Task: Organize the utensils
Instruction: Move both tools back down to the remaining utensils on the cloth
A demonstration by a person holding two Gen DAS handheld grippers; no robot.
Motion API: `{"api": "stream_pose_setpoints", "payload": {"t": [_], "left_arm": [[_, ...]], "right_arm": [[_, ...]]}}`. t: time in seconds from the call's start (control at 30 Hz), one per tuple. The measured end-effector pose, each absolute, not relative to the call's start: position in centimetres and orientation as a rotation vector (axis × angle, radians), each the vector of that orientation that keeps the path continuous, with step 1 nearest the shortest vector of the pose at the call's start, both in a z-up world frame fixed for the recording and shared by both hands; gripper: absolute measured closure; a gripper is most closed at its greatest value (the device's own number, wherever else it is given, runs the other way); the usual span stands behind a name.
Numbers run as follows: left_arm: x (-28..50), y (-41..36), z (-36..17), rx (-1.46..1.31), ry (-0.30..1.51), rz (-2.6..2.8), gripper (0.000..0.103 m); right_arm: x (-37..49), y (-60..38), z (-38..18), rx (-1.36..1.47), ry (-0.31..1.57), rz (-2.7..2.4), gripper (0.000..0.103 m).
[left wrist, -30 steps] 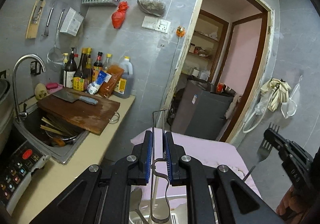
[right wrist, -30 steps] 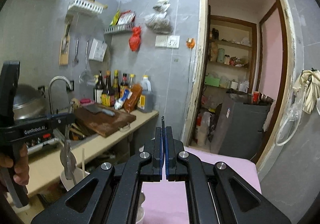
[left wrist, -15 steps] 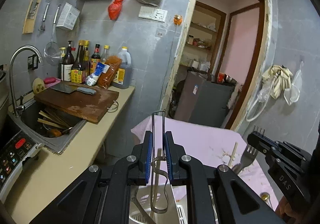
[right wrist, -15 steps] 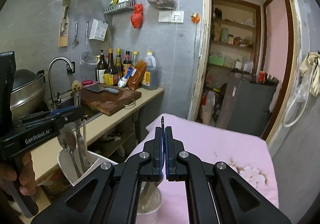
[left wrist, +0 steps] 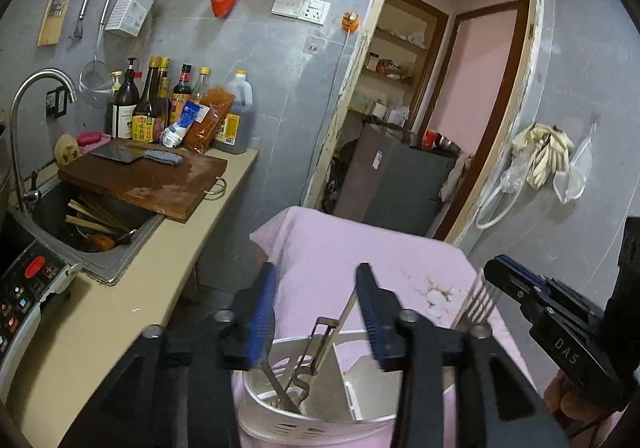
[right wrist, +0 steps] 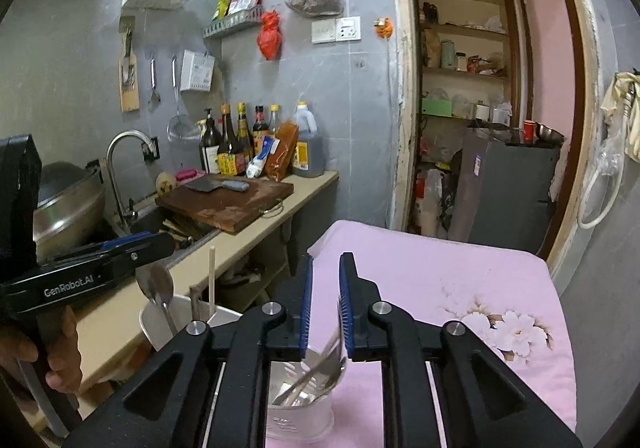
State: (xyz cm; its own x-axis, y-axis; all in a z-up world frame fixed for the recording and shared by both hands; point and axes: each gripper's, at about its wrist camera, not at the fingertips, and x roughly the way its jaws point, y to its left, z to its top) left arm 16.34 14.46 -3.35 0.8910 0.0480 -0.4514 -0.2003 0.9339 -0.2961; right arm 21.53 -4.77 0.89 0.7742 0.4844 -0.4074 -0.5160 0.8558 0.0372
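A white divided utensil holder (left wrist: 312,408) stands on the pink cloth (left wrist: 360,248). My left gripper (left wrist: 316,280) is open just above it; a metal peeler (left wrist: 316,348) and a chopstick (left wrist: 340,324) now rest in the holder below the jaws. My right gripper (right wrist: 325,272) is open above the holder's other compartment (right wrist: 300,404), where a fork (right wrist: 316,368) and other cutlery lean. The fork's tines (left wrist: 478,300) show in the left wrist view beside the right gripper (left wrist: 520,284). A spoon (right wrist: 156,288) stands in the holder under the left gripper (right wrist: 160,240).
A counter (left wrist: 120,308) runs along the left with a sink (left wrist: 80,219), a cutting board and cleaver (left wrist: 148,175), bottles (left wrist: 160,103) and an induction cooker (left wrist: 24,288). An open doorway (left wrist: 440,107) is behind the pink-covered table.
Both grippers came down over the holder and opened. The left let go of the peeler, the right let go of the fork; both utensils now sit in the holder.
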Motion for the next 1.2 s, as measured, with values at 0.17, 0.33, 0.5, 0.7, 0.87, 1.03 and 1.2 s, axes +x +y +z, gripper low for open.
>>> {"api": "stream_pose_setpoints", "payload": {"t": [0.17,0.33,0.5,0.7,0.87,1.03,1.2], "left_arm": [[16.1,13.5,-2.2,-0.340,0.423,0.128,0.038],[15.8,11.6,-0.9,-0.315,0.376,0.140,0.011],[15.6,8.9,-0.2,-0.272,0.339,0.161,0.001],[15.5,4.5,-0.1,-0.225,0.333,0.141,0.001],[15.5,0.2,-0.5,-0.199,0.329,0.121,0.001],[15.8,-4.1,-1.1,-0.168,0.339,0.097,0.001],[16.4,-7.4,-2.2,-0.181,0.378,0.082,0.001]], "right_arm": [[21.2,-6.7,2.0,-0.022,0.386,0.514,0.057],[20.3,-9.8,3.0,0.035,0.350,0.460,0.038],[19.3,-14.0,3.2,0.085,0.327,0.409,0.020],[18.2,-19.1,2.8,0.125,0.313,0.356,0.010],[17.3,-23.0,2.4,0.117,0.311,0.299,0.006],[16.9,-26.9,1.9,0.115,0.329,0.263,0.002],[17.0,-30.5,0.8,0.108,0.370,0.248,0.002]]}}
